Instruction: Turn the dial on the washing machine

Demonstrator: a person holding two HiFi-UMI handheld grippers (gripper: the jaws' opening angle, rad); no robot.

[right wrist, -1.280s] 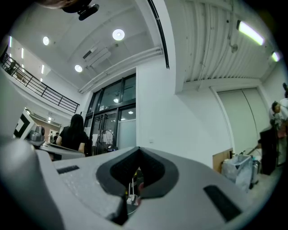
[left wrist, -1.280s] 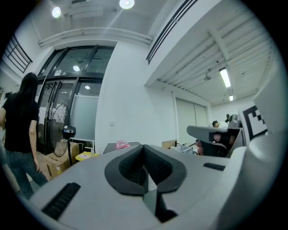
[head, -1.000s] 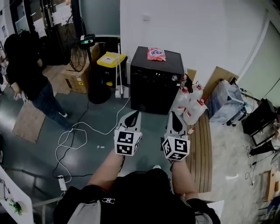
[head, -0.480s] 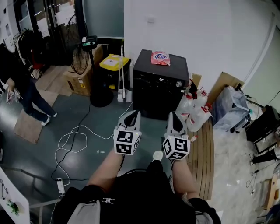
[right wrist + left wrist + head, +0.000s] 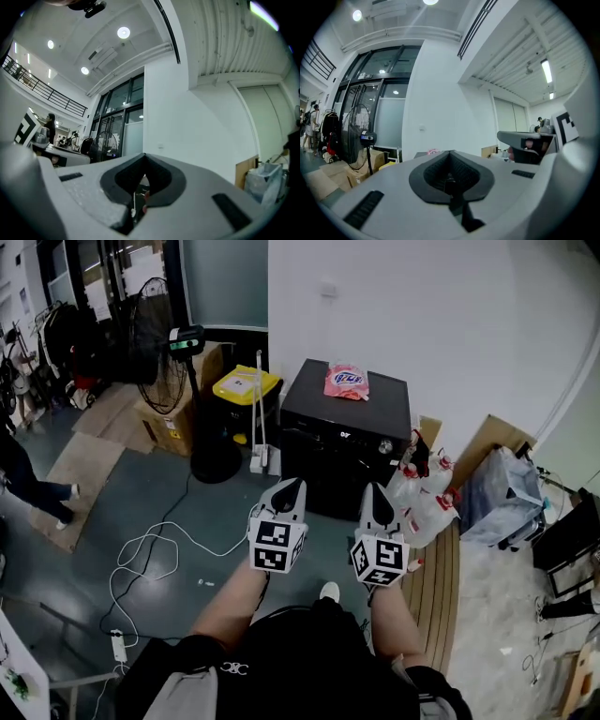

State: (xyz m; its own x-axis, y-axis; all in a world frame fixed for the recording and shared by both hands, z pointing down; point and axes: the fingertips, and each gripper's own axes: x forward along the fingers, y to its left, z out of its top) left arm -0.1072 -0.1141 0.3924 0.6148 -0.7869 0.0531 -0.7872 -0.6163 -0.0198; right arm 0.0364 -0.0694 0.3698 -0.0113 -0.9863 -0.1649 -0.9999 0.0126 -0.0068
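The black washing machine (image 5: 343, 442) stands against the white wall, a few steps ahead of me. Its small round dial (image 5: 384, 445) sits at the right end of the front panel. A pink packet (image 5: 347, 381) lies on its lid and peeks over my left jaws as the pink packet (image 5: 433, 152). My left gripper (image 5: 292, 486) and right gripper (image 5: 373, 489) are held side by side in front of my body, both well short of the machine. In the gripper views, the left gripper (image 5: 450, 161) and right gripper (image 5: 142, 165) are each shut with nothing held.
A yellow-lidded bin (image 5: 242, 386), a fan on a stand (image 5: 187, 341) and cardboard boxes (image 5: 165, 414) stand left of the machine. White jugs (image 5: 424, 495) and a wooden board (image 5: 435, 568) lie to its right. Cables (image 5: 150, 549) trail on the floor; a person (image 5: 30, 480) walks at far left.
The machine has shifted slightly lower and right in the head view. The person at the left has walked away toward the left edge. Both grippers stay shut, side by side.
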